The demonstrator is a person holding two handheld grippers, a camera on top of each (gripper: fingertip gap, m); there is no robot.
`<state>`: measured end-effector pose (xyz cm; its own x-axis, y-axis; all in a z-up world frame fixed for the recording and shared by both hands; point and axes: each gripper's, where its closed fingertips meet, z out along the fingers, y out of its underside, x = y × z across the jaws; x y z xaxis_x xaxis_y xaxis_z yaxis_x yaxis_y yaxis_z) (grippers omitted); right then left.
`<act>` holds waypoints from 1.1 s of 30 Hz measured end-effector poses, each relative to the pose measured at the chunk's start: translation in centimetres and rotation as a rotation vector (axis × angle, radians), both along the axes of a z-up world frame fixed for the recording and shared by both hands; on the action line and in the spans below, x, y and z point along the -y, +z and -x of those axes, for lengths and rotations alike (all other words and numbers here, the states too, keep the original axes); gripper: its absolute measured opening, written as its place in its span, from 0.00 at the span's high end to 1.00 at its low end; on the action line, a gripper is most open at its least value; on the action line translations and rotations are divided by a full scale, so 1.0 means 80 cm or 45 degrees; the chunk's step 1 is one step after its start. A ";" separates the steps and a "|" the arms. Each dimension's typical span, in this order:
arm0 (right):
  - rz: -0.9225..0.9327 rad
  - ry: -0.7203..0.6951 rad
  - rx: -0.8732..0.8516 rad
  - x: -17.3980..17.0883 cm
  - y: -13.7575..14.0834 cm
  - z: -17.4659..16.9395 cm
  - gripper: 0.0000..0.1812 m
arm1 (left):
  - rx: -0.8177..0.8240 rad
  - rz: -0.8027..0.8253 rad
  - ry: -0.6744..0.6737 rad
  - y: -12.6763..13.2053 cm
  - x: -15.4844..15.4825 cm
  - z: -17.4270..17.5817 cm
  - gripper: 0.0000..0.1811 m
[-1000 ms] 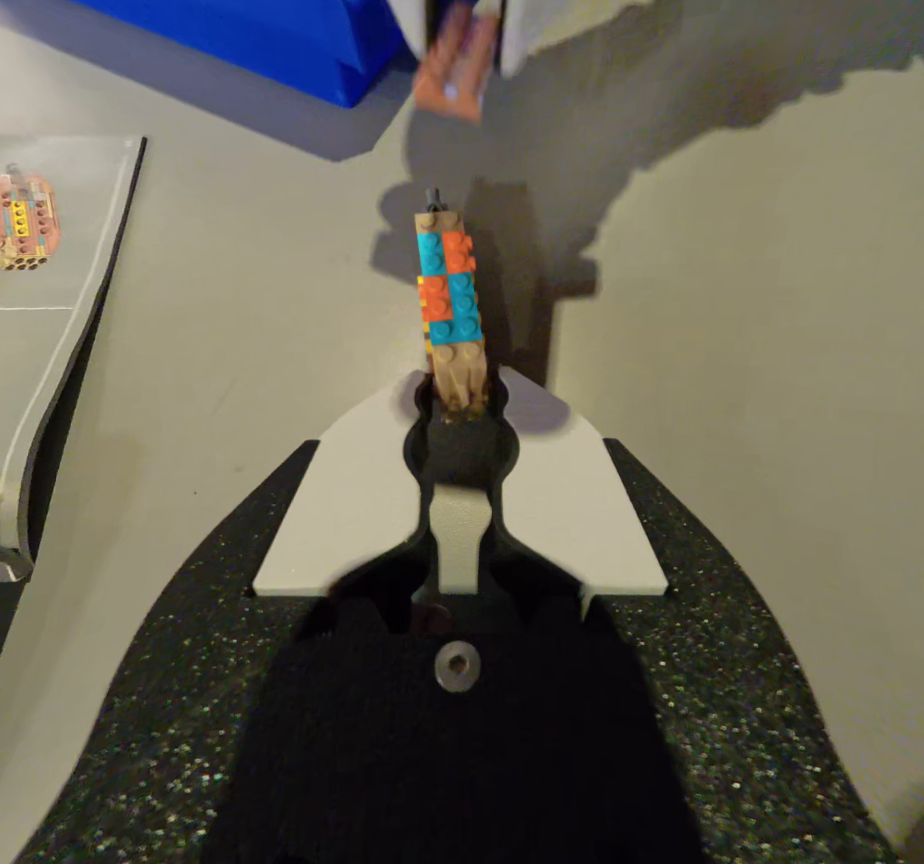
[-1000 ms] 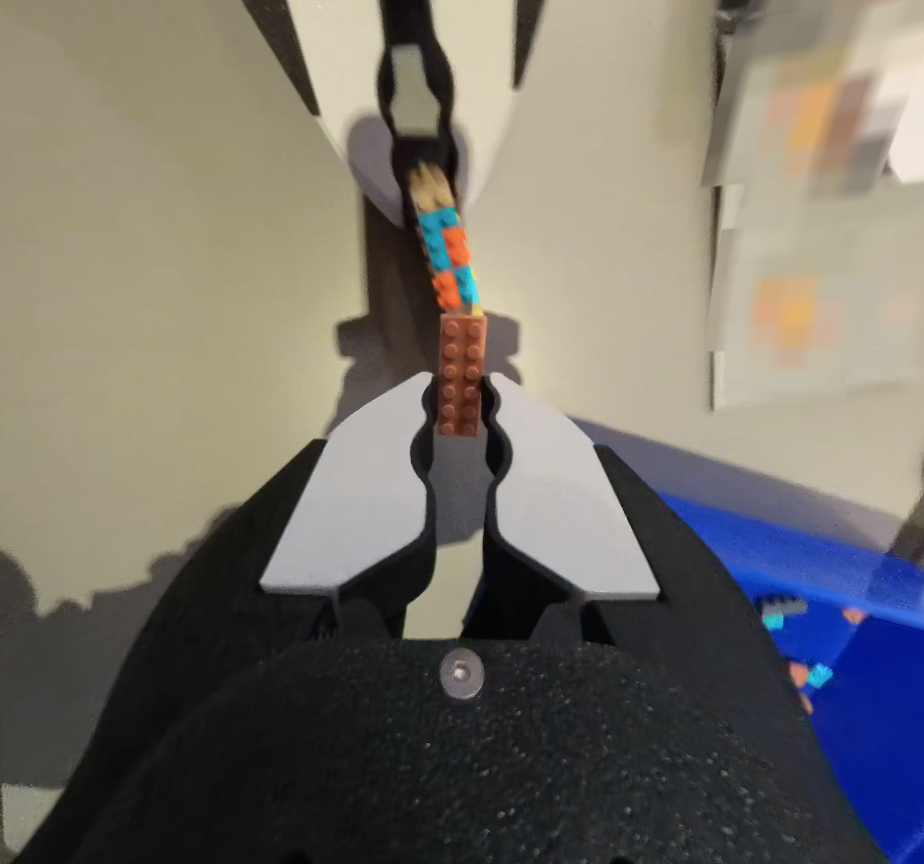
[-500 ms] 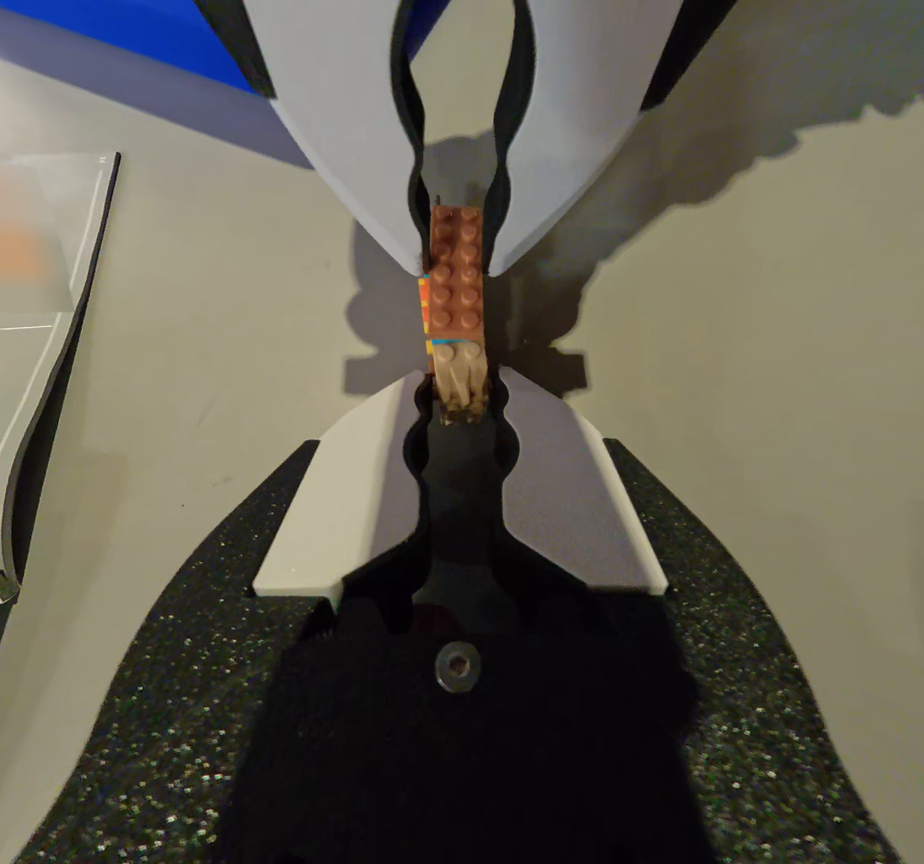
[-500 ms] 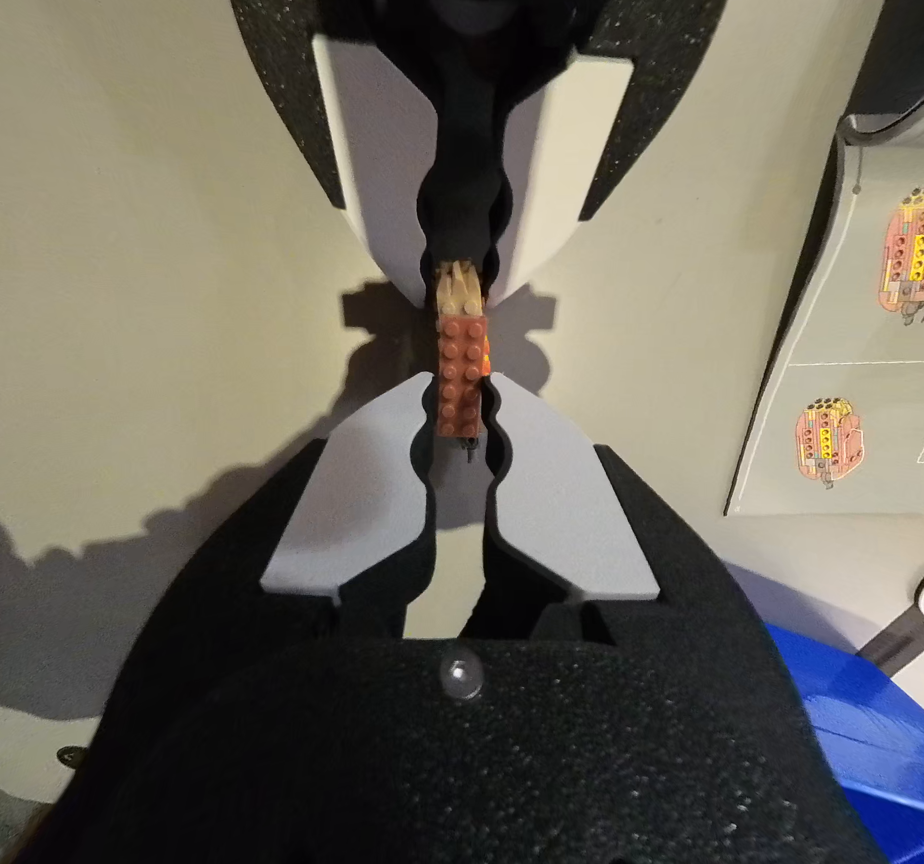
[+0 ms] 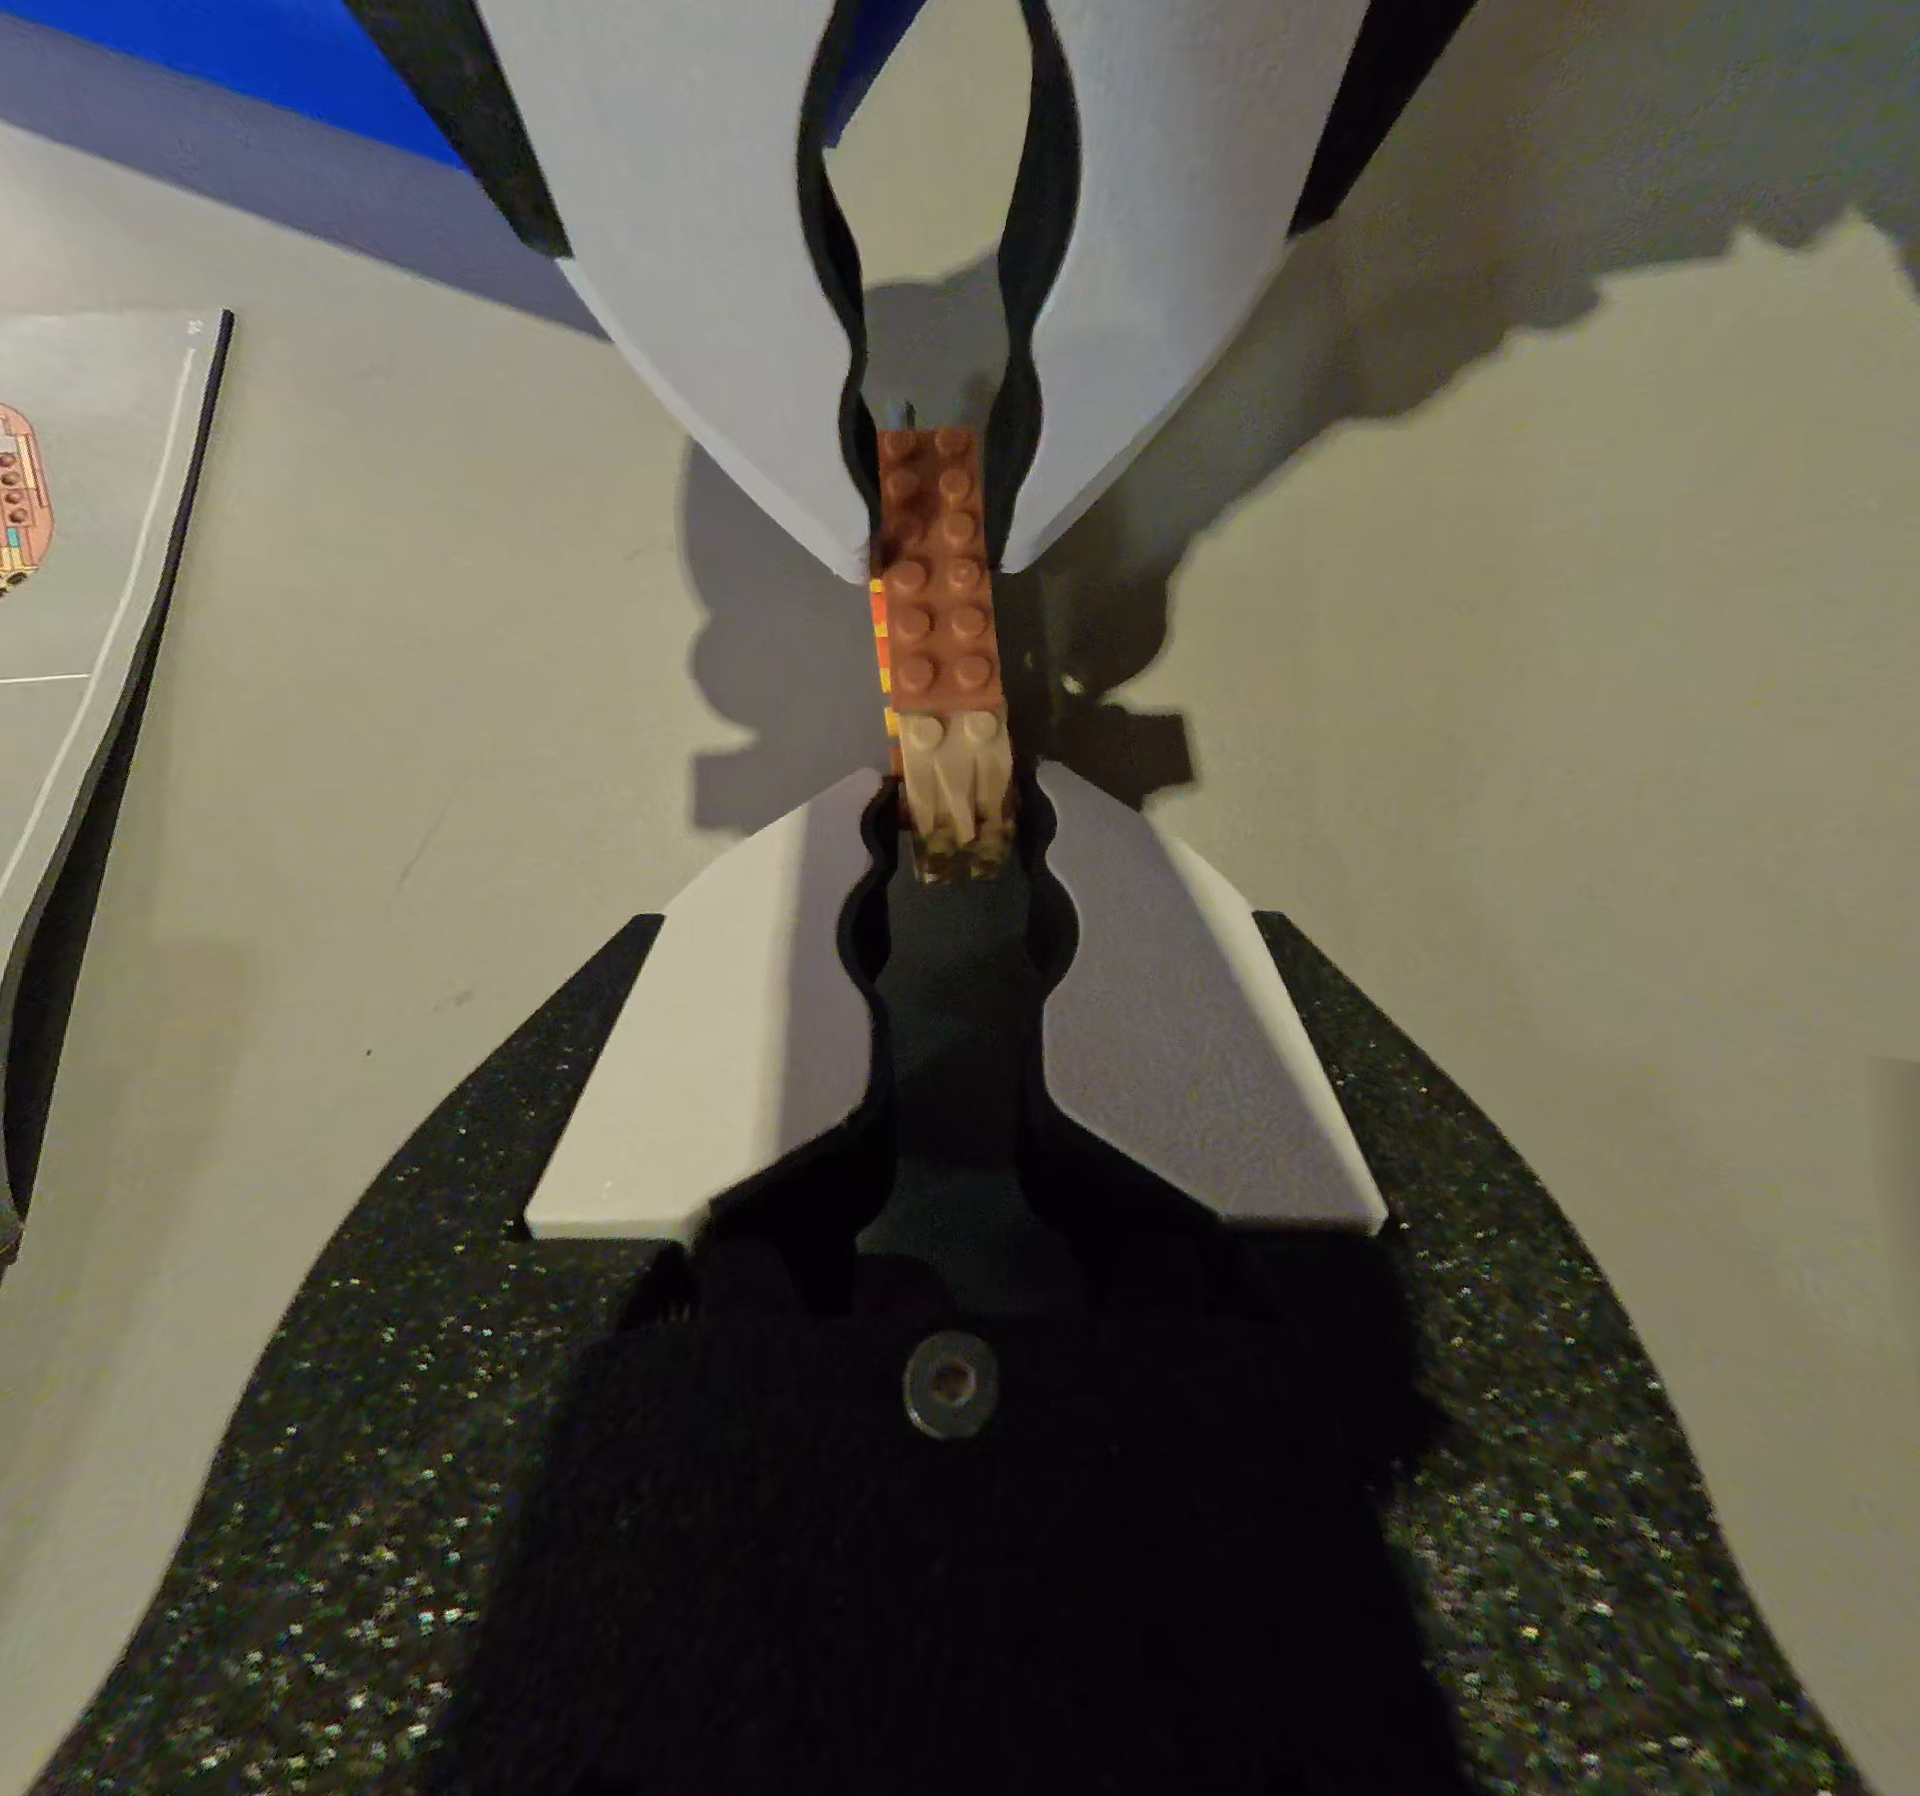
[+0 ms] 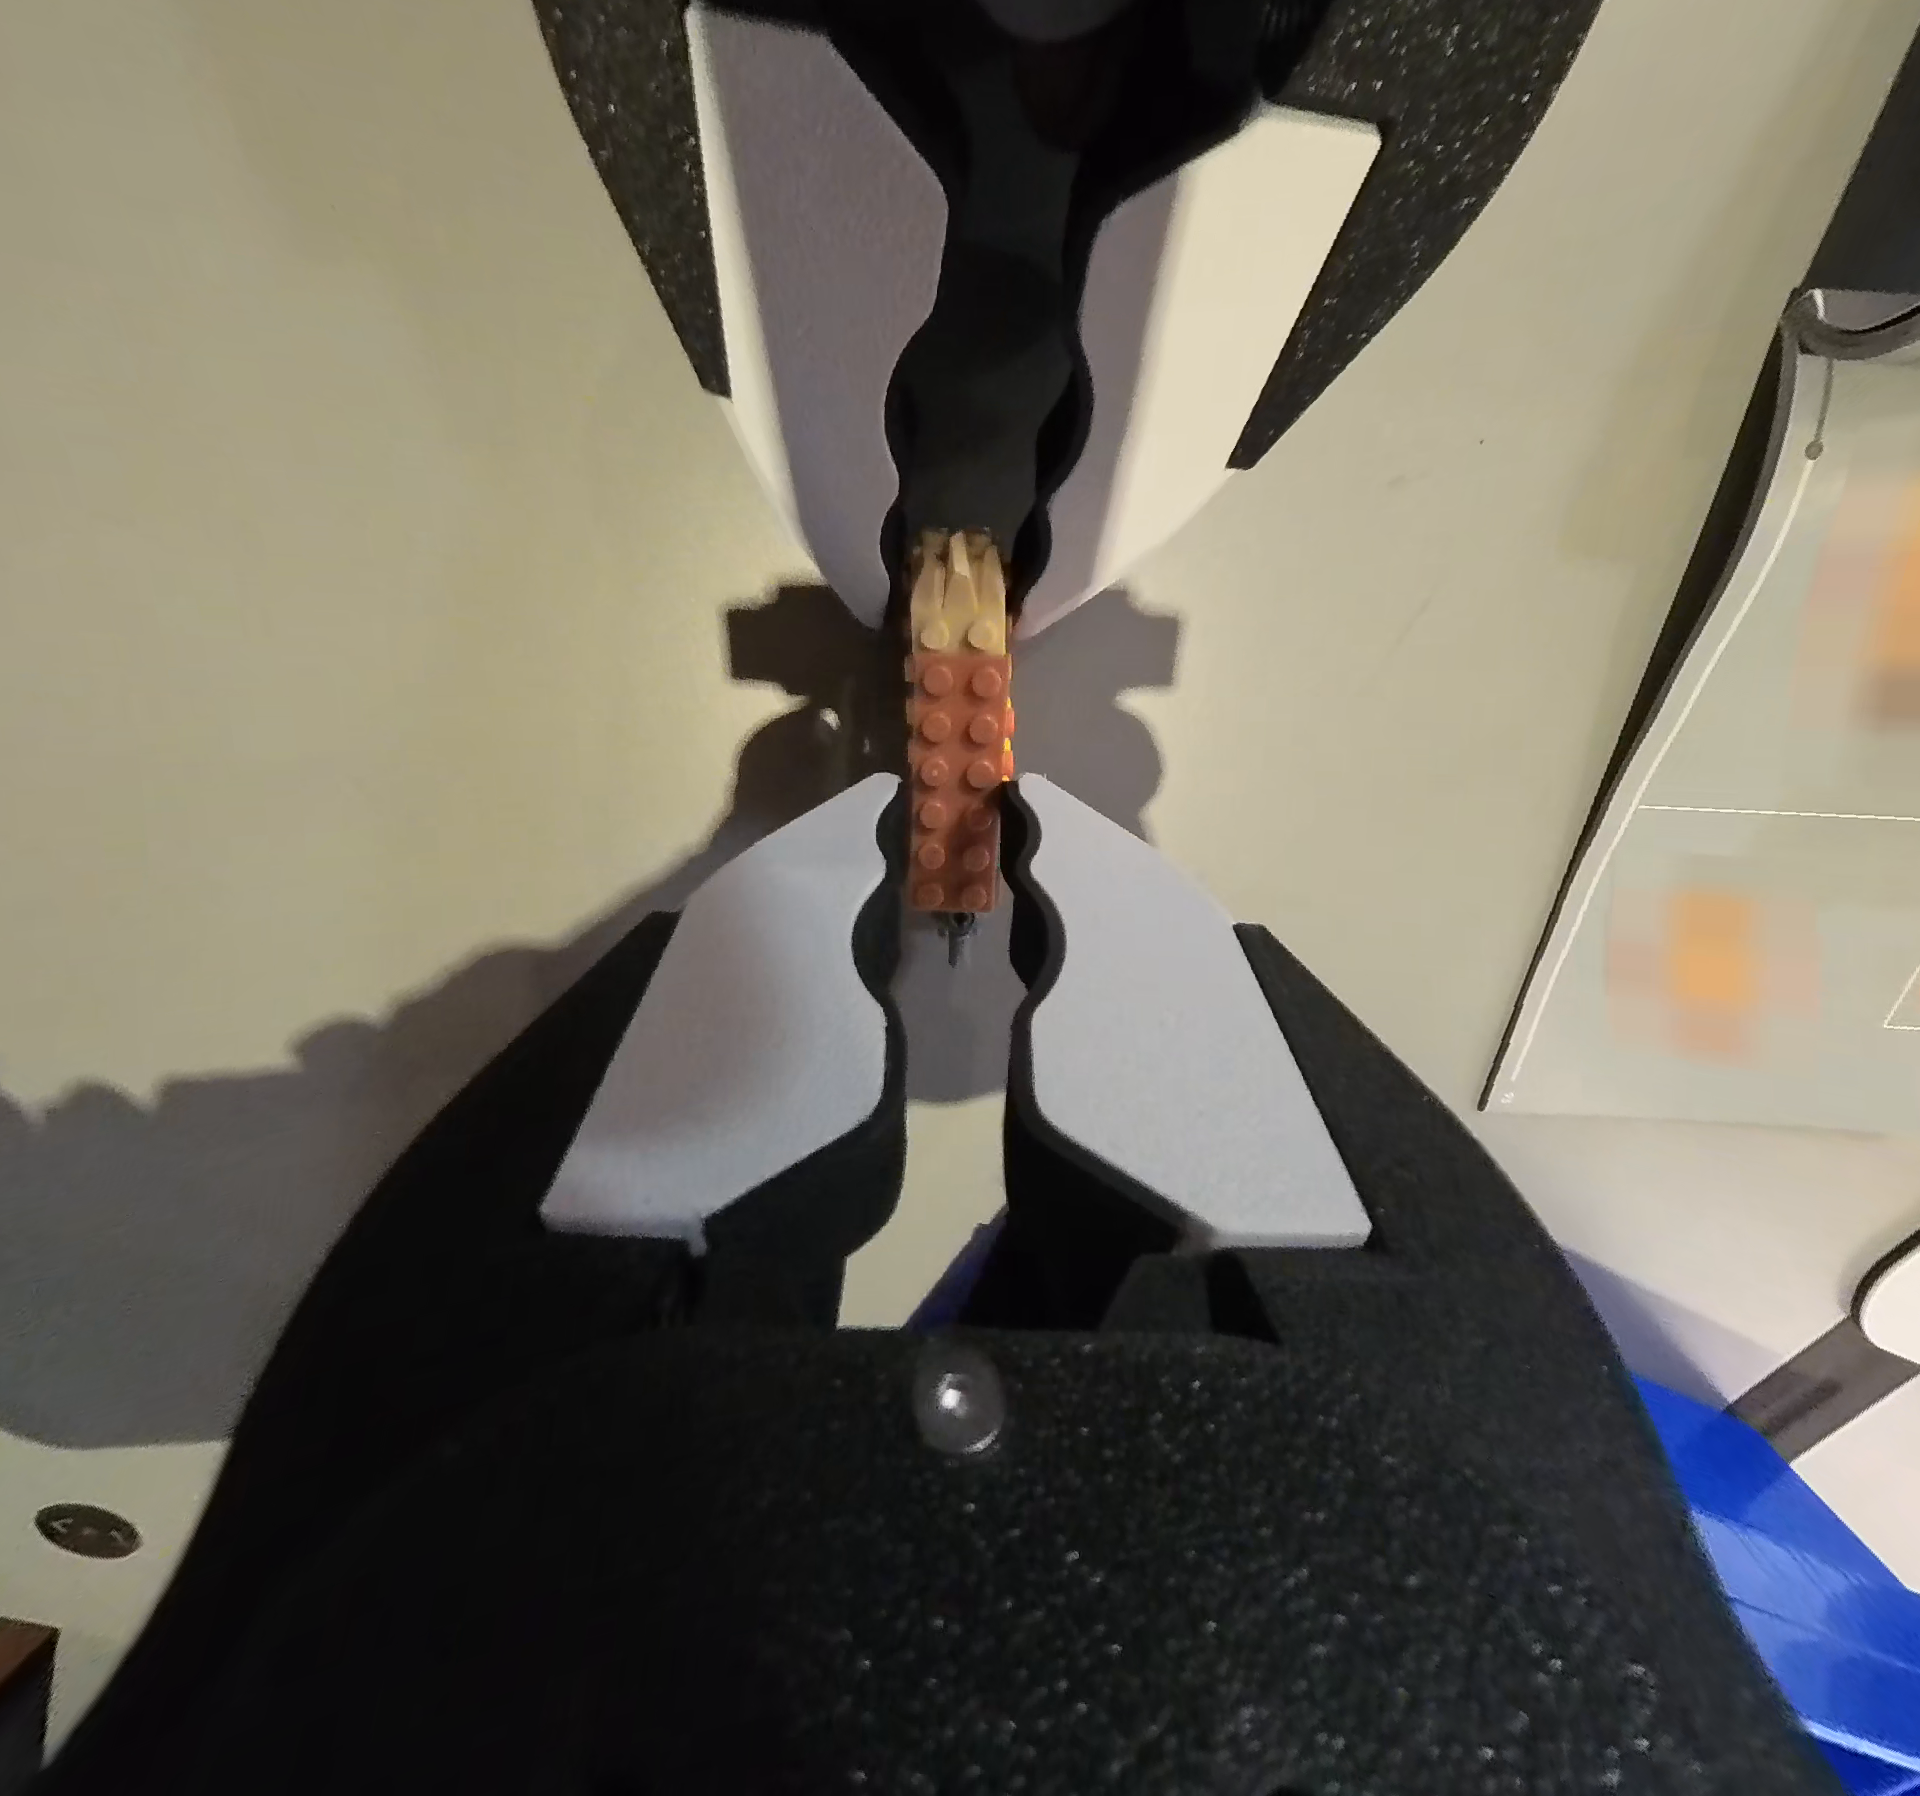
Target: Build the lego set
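A narrow lego assembly with a tan end [image 5: 956, 770] hangs above the grey table. My left gripper [image 5: 954, 790] is shut on that tan end. A brown studded plate [image 5: 940, 603] lies along the assembly's top and covers its coloured bricks; only an orange and yellow edge shows at the side. My right gripper [image 6: 953, 790] faces the left one and is shut on the far end of the brown plate [image 6: 956, 749]. In the right wrist view the left gripper [image 6: 956, 608] holds the tan end [image 6: 958, 603]. The right gripper also shows in the left wrist view [image 5: 932, 557].
A blue bin [image 5: 208, 32] stands behind the right gripper and also shows in the right wrist view [image 6: 1818, 1590]. An instruction booklet [image 5: 94, 499] lies open at the left of the table; it also shows in the right wrist view [image 6: 1766, 811]. Both grippers' tips are close together, under 4 cm apart.
The right gripper came in with the brown plate and set it over the teal and orange bricks of the assembly. In the last half second almost nothing has moved.
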<state>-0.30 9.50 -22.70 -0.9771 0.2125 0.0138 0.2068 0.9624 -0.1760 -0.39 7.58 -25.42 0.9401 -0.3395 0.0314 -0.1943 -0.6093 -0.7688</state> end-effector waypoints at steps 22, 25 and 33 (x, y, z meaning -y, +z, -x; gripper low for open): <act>0.036 0.033 -0.015 0.001 -0.003 0.002 0.91 | 0.006 0.003 0.001 0.000 0.000 0.000 0.88; 0.062 0.025 -0.028 0.003 -0.001 0.003 0.87 | 0.007 0.004 0.001 0.000 0.000 0.000 0.88; 0.117 -0.074 -0.162 -0.009 0.024 0.002 0.77 | 0.011 0.006 0.004 0.000 0.000 0.001 0.88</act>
<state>-0.44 10.22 -20.77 -0.9547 0.2748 0.1143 0.2323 0.9281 -0.2911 -0.43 7.58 -25.46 0.9409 -0.3363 0.0411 -0.1858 -0.6136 -0.7674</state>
